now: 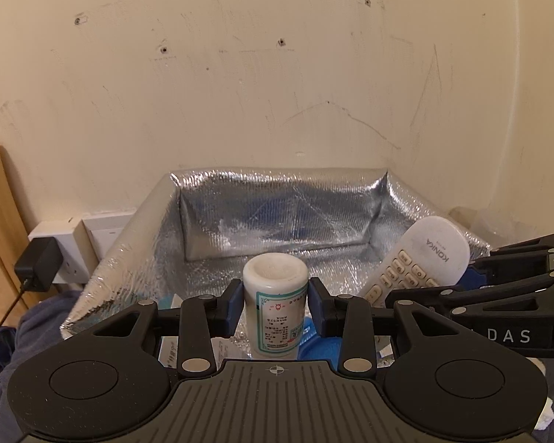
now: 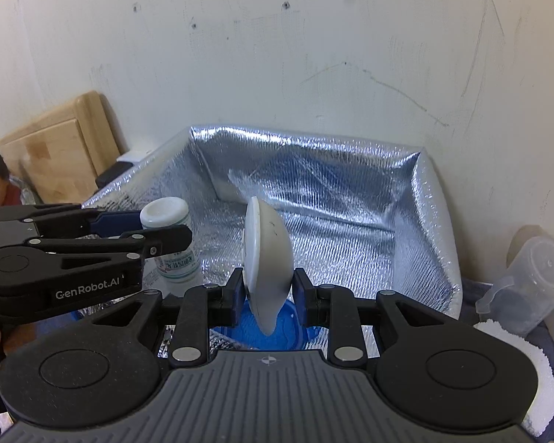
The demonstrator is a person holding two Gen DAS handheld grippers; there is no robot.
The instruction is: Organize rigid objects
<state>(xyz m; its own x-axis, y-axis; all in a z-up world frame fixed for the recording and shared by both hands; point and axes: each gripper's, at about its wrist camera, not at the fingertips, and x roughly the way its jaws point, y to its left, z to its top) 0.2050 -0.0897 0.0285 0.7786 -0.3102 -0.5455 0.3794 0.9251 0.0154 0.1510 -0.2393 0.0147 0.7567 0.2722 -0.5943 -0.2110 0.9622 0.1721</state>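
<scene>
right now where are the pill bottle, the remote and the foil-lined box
pill bottle (image 1: pixel 276 310): left wrist view, on its label.
remote (image 1: pixel 424 262): left wrist view, on its keypad face.
foil-lined box (image 2: pixel 351 192): right wrist view, on its back inner wall.

**Two black hand-held grippers, blue pads**

The left gripper (image 1: pixel 276 304) is matte black, with linkage arms pinned by round silver rivets and two large round discs on either side of a grey ribbed centre plate that bears a small white crosshair mark. Its fingers (image 1: pixel 231 304) end in dark blue pads. The right gripper (image 2: pixel 269 289) is built the same: black linkages, silver rivets, grey ribbed plate with crosshair, blue pads. Seen from the side, the left one carries white "GenRobot.AI" lettering, and the right one shows the letters "DAS" in pale grey on its black body
</scene>
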